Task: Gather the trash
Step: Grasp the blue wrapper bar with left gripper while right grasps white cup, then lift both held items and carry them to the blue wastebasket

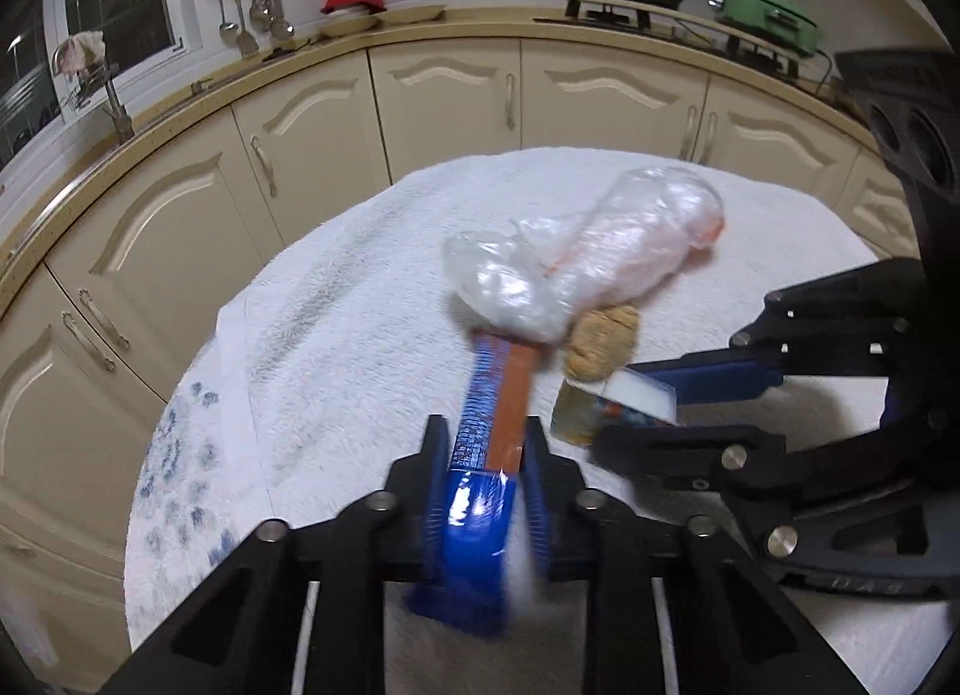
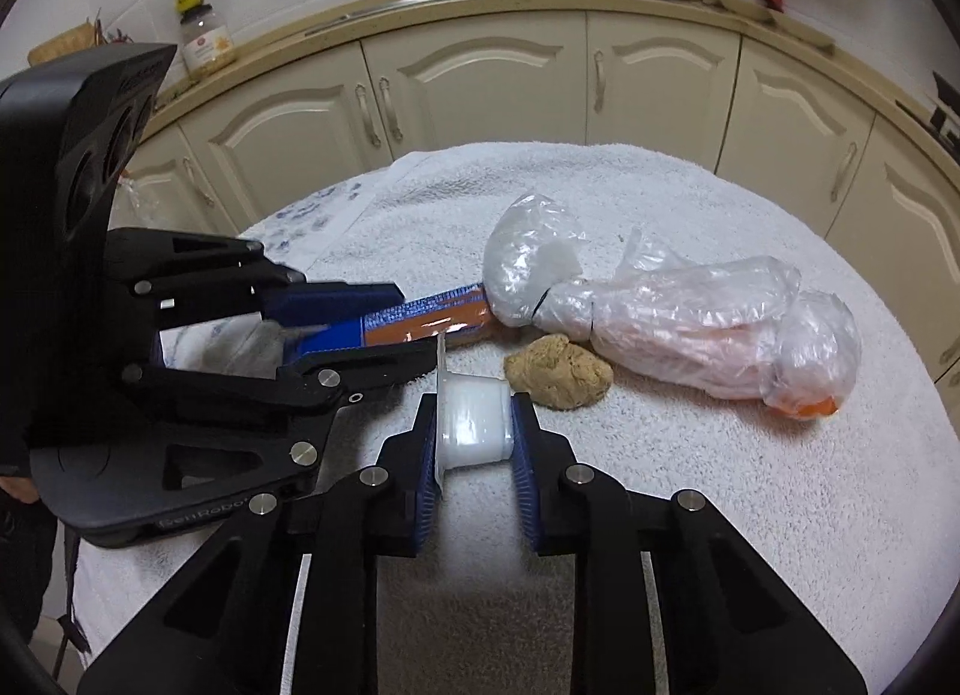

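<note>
Tongs first, from our left: our left gripper (image 2: 384,335) is clamped on the blue-and-orange flat wrapper (image 2: 420,320), whose long axis runs away toward the crumpled clear plastic bag (image 2: 672,317); our right gripper (image 2: 474,425) pinches the small white plastic cup (image 2: 474,425) on the white towel (image 2: 720,485); both lift next, we judge.

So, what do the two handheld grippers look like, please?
Both the left gripper and the right gripper are matte black plastic linkages with round silver pivot pins and blue ribbed pads on their fingers. Raised lettering marks the left gripper's black housing. No cables or sleeves show clearly.
</note>
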A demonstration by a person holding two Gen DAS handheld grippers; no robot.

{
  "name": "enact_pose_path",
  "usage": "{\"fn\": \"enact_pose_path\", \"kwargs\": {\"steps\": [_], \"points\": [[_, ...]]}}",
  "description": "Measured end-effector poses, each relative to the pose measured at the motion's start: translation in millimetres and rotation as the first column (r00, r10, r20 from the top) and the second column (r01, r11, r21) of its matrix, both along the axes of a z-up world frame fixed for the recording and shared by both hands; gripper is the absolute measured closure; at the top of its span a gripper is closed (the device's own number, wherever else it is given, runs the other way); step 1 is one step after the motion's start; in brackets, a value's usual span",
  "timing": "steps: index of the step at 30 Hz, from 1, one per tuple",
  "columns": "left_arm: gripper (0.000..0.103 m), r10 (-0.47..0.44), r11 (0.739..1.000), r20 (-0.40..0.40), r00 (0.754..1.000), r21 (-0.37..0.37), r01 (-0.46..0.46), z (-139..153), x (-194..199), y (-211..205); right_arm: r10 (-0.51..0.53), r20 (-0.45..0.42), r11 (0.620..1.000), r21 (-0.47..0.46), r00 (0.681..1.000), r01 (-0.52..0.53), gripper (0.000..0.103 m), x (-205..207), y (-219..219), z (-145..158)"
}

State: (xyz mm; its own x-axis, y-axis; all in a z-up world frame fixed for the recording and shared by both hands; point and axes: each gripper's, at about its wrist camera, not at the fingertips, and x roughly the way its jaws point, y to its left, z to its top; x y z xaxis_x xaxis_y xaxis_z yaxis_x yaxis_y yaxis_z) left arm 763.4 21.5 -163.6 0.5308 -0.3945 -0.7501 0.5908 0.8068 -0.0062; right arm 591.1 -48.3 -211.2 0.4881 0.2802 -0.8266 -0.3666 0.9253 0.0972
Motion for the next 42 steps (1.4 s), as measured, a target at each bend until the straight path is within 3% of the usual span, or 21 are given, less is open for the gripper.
{"fn": "enact_pose_path", "kwargs": {"steps": [13, 20, 29, 42], "points": [[0.088, 0.094, 0.989, -0.082, 0.992, -0.109, -0.102, 6.0, -32.5, -1.9, -0.152, 0.014, 0.985, 0.087, 0.988, 0.150, 0.081, -57.1, -68.6, 25.1], [0.087, 0.134, 0.972, -0.014, 0.991, -0.195, -0.134, 48.4, -83.7, -6.4, -0.240, 0.061, 0.965, 0.128, 0.969, 0.230, 0.081, -93.9, -112.6, 52.4], [0.087, 0.148, 0.959, 0.081, 0.986, -0.253, -0.124, 85.8, -146.4, -31.1, -0.338, 0.146, 0.934, 0.177, 0.930, 0.311, 0.081, -140.2, -168.2, 94.5], [0.087, 0.055, 0.950, 0.188, 0.981, -0.312, 0.006, 122.7, -208.0, -76.2, -0.502, 0.266, 0.863, 0.213, 0.823, 0.458, 0.081, -211.2, -259.5, 148.2]]}}
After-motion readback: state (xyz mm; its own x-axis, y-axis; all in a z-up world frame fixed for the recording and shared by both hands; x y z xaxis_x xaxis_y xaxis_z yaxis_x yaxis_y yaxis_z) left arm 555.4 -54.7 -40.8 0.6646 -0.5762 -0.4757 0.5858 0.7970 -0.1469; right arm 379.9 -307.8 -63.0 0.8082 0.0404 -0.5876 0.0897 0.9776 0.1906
